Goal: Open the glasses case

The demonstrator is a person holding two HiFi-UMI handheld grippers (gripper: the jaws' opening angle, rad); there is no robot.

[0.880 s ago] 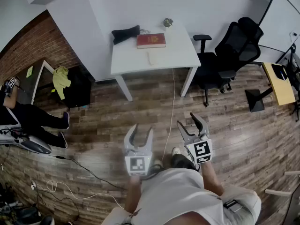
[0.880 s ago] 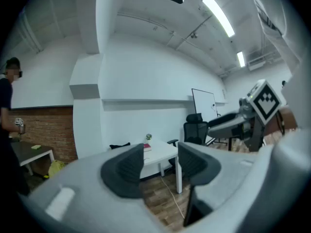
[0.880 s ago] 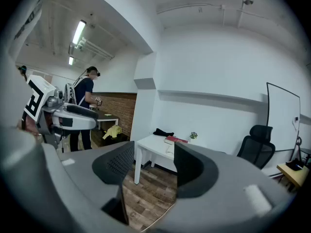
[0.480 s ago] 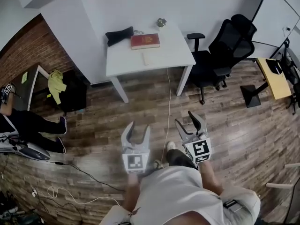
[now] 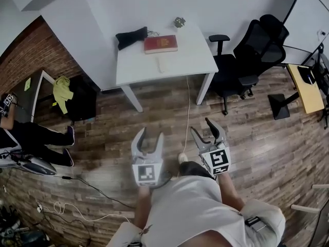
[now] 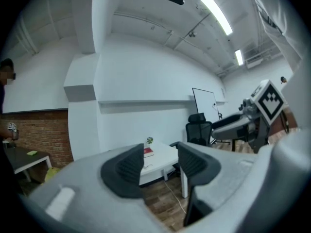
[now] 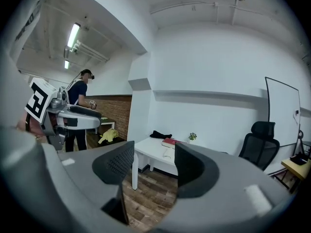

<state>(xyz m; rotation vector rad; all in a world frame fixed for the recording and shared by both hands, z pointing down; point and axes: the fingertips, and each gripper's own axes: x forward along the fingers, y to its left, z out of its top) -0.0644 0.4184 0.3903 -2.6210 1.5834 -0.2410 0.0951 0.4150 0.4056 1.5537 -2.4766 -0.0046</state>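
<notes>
A white table [image 5: 180,63] stands against the far wall, well beyond both grippers. On it lie a black pouch-like case [image 5: 131,36], a red book [image 5: 161,43], a small pale oblong object [image 5: 162,65] and a little plant [image 5: 179,22]. Low in the head view, my left gripper [image 5: 150,134] is open and holds nothing. My right gripper [image 5: 203,126], beside it, is open and empty too. In the left gripper view the left gripper [image 6: 160,166] frames the table [image 6: 158,161] and book [image 6: 148,152]. In the right gripper view the right gripper [image 7: 154,166] frames the table [image 7: 150,150] and black case [image 7: 160,134].
A black office chair [image 5: 252,55] stands right of the table, with a wooden desk [image 5: 304,89] further right. A thin cable [image 5: 186,117] runs across the wood floor from the table towards me. At the left are a person [image 5: 31,133], a yellow-green cloth [image 5: 61,89] and a brick wall.
Both grippers now sit a little higher in the head view, slightly closer to the table. The jaws of each stay apart and empty.
</notes>
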